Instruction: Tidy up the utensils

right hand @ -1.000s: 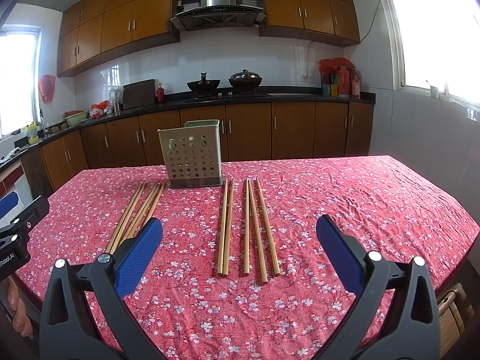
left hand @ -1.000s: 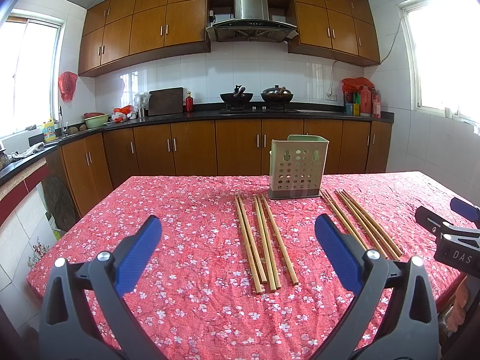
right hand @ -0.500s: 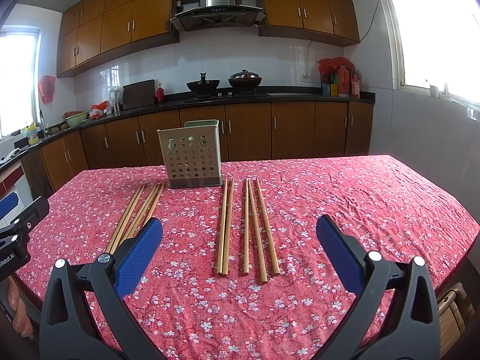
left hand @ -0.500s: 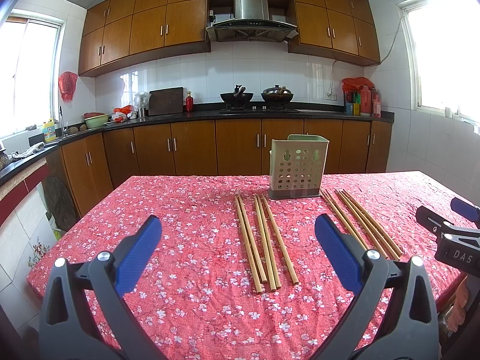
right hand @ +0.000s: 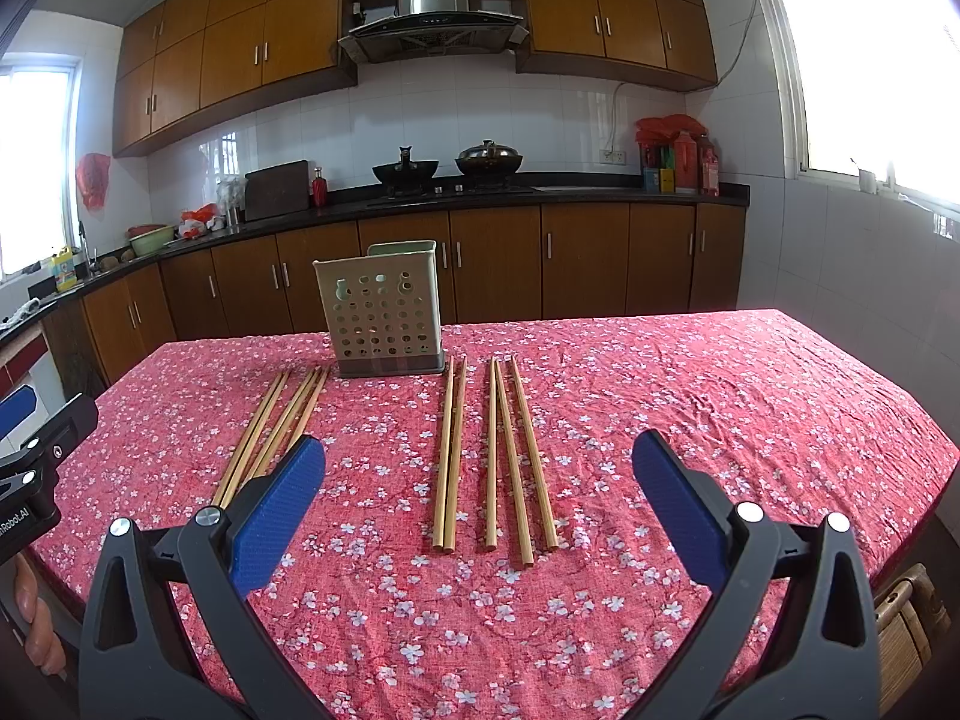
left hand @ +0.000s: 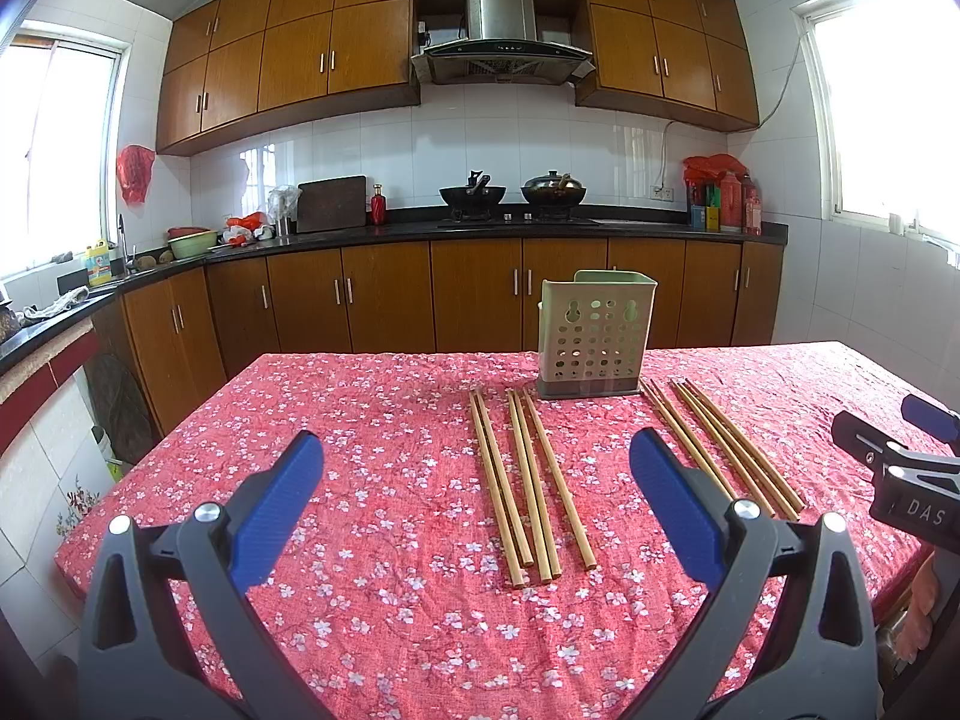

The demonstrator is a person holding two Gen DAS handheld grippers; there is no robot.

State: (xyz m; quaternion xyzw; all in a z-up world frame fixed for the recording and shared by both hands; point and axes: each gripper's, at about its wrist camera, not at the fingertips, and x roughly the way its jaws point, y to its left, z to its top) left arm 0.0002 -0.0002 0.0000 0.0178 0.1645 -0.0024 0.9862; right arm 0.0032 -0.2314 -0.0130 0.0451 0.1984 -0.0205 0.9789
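A pale green perforated utensil holder [left hand: 594, 336] [right hand: 384, 309] stands upright near the far edge of the table. Two groups of wooden chopsticks lie flat in front of it: a left group [left hand: 528, 480] [right hand: 273, 429] and a right group [left hand: 720, 441] [right hand: 498, 453]. My left gripper [left hand: 474, 480] is open and empty, held above the near table edge, short of the left group. My right gripper [right hand: 480, 483] is open and empty, above the near ends of the right group. Each gripper shows at the edge of the other's view.
The table carries a red floral cloth [left hand: 372, 468] [right hand: 720, 420]. Behind it runs a kitchen counter with wooden cabinets [left hand: 384, 294], a stove with two woks [left hand: 510, 195] and bottles [right hand: 678, 162]. A wicker stool [right hand: 906, 618] stands at the table's right corner.
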